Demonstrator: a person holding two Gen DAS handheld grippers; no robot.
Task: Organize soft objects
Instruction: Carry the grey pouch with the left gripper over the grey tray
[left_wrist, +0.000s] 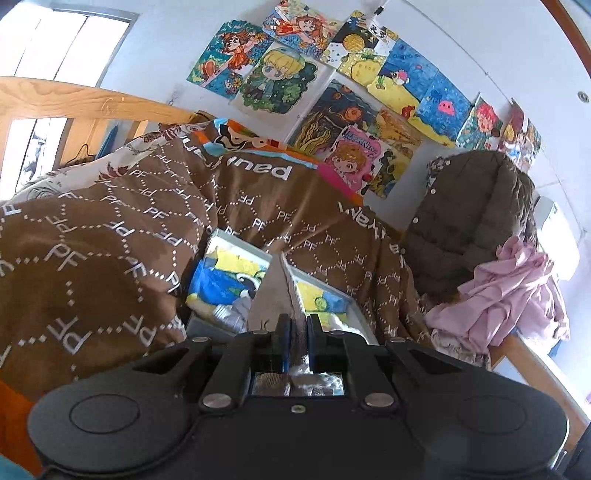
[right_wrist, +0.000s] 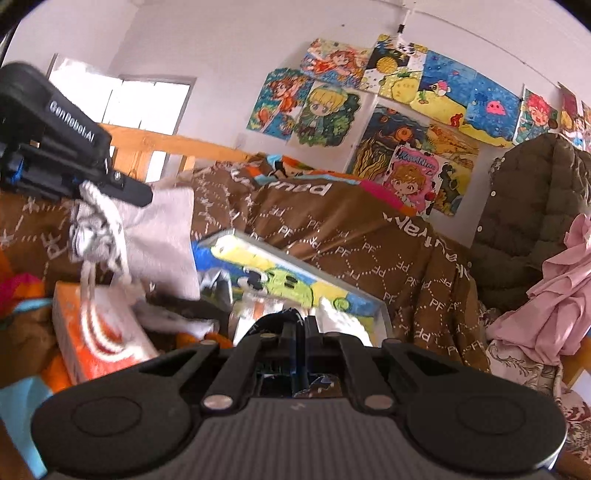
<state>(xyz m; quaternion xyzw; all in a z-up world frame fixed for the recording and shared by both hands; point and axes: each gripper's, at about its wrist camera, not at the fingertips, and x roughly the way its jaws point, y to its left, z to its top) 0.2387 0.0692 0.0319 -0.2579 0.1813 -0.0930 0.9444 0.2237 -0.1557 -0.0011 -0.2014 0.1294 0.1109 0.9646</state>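
Both grippers are pinched on fabric above a cluttered bed. Your left gripper (right_wrist: 86, 192), seen from the right wrist camera at upper left, has its jaws pressed together on a pale grey cloth (right_wrist: 159, 236) with a black-and-white patterned edge, which hangs from it in a loose drape above the orange-and-white box (right_wrist: 96, 332). In its own camera the left gripper (left_wrist: 299, 325) shows the same grey cloth (left_wrist: 275, 291) rising between its closed jaws. Your right gripper (right_wrist: 300, 325) is also shut, its jaws gripping a dark piece of fabric (right_wrist: 275, 319); what that piece is, and whether it belongs to the same cloth, cannot be told from here.

Beyond the grippers lies a shallow tray (right_wrist: 384, 314) with a bright cartoon picture, half buried against the brown quilt (right_wrist: 332, 236) printed with white letters. Further right a pink garment (right_wrist: 554, 295) is heaped near an olive padded jacket (right_wrist: 524, 206), and drawings (right_wrist: 406, 110) cover the wall.

The step in hand looks like lifting the cloth clear to fold or spread it. To do it well, keep both pinches firm, raise the two grippers evenly so the cloth hangs free of the box and tray, then draw them apart until the top edge runs taut and level. Watch that the trailing edge does not snag on the clutter below.
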